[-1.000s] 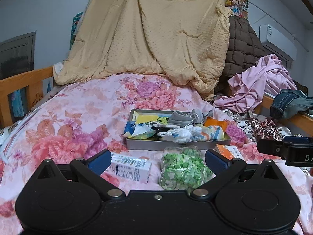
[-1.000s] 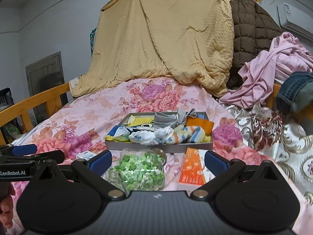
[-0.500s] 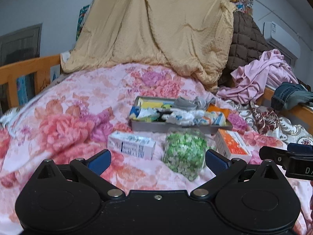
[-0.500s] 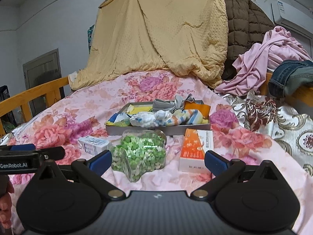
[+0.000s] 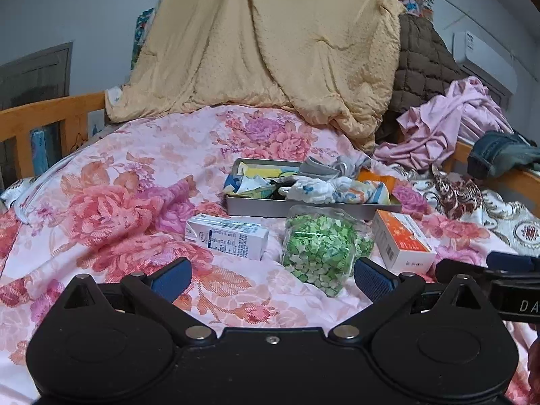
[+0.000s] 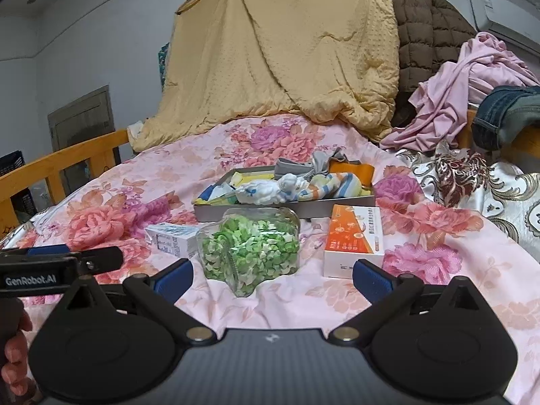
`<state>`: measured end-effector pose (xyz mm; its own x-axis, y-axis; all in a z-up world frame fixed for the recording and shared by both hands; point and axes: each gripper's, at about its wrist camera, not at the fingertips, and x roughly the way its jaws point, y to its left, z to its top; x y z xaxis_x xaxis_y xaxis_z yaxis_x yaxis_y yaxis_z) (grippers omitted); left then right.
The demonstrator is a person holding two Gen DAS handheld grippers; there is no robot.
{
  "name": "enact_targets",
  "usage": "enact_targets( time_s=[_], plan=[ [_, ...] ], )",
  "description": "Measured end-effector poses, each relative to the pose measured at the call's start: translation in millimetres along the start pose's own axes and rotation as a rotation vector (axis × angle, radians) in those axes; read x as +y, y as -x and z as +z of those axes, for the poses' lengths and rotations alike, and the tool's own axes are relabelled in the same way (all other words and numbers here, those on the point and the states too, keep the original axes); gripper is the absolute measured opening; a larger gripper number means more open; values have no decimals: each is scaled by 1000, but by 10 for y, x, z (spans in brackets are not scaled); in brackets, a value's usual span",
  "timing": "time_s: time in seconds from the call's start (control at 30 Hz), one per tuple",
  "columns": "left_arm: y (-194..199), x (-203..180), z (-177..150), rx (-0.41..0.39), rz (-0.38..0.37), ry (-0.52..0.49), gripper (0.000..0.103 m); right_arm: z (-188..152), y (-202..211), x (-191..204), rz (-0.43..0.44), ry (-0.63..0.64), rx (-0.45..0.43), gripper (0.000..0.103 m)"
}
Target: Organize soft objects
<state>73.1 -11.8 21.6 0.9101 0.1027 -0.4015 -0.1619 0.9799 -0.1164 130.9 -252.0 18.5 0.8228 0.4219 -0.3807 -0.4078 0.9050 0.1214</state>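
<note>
A grey tray (image 5: pixel 256 207) (image 6: pixel 216 212) lies on the floral bedspread, filled with several soft items: rolled socks (image 5: pixel 314 189) (image 6: pixel 270 190), a grey cloth (image 5: pixel 320 167) (image 6: pixel 297 168) and a striped cloth (image 6: pixel 337 185). In front of it lie a clear bag of green paper pieces (image 5: pixel 320 246) (image 6: pixel 253 249), a white and blue carton (image 5: pixel 229 236) (image 6: pixel 172 238) and an orange and white box (image 5: pixel 401 241) (image 6: pixel 354 239). My left gripper (image 5: pixel 270 276) is open, short of the bag and carton. My right gripper (image 6: pixel 271 275) is open too, just before the bag. Neither holds anything.
A yellow quilt (image 5: pixel 270 50) and a brown quilted coat (image 5: pixel 425 64) pile up at the bed's head. Pink clothes (image 5: pixel 449 125) and jeans (image 5: pixel 503 152) lie at the right. Wooden rails (image 5: pixel 50 111) (image 6: pixel 64 165) run along the left. A person's hand (image 6: pixel 13 361) holds the left gripper.
Both grippers have drawn back and risen from the tray, so the bag, carton and box show more fully. Both stay open.
</note>
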Motion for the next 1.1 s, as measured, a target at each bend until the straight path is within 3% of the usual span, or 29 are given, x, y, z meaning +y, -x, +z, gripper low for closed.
enact_targets(
  time_s=[1.1],
  plan=[
    [-50, 24, -75, 0, 43, 42, 102, -75, -96, -99, -40, -36, -9, 103]
  ],
)
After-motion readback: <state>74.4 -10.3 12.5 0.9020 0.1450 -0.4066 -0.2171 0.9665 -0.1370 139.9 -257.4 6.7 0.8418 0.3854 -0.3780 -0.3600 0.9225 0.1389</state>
